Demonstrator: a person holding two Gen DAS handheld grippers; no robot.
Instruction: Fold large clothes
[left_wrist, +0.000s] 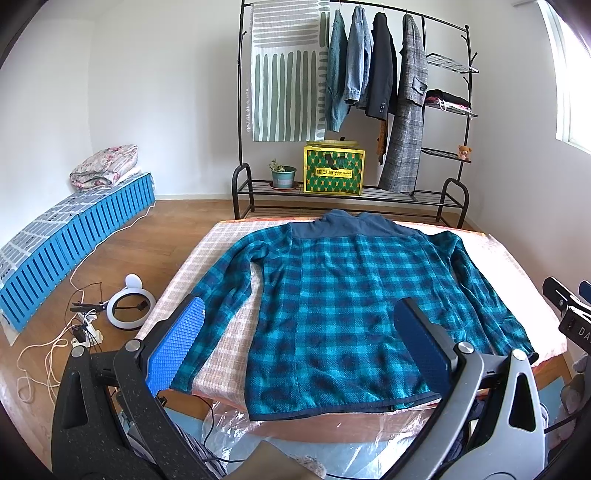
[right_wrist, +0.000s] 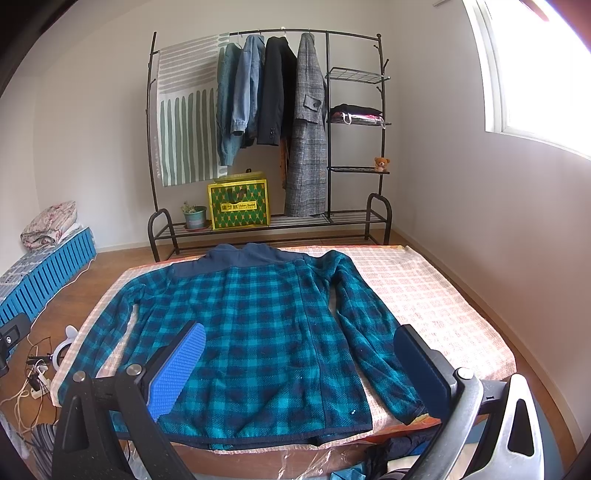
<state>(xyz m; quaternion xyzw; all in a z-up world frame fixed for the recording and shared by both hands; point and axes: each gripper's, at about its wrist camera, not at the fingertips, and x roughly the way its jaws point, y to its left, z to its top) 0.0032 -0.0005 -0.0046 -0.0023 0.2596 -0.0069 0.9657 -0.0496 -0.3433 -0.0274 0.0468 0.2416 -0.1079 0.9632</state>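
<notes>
A teal and navy plaid fleece jacket (left_wrist: 343, 295) lies flat, back side up, on a low table with a pink checked cloth (left_wrist: 207, 254), collar at the far end and both sleeves spread down its sides. My left gripper (left_wrist: 299, 339) hovers open above the jacket's near hem, nothing between its blue pads. In the right wrist view the same jacket (right_wrist: 258, 332) fills the cloth (right_wrist: 424, 295), and my right gripper (right_wrist: 303, 365) stands open over the hem and right sleeve cuff, holding nothing. Part of the right gripper shows at the right edge of the left wrist view.
A black clothes rack (left_wrist: 354, 110) with hanging coats, a yellow-green bag (left_wrist: 334, 171) and a plant pot stands behind the table. Blue crates (left_wrist: 74, 243) with a folded quilt line the left wall. A ring light (left_wrist: 127, 308) and cables lie on the floor at left. Clear plastic lies below the front edge.
</notes>
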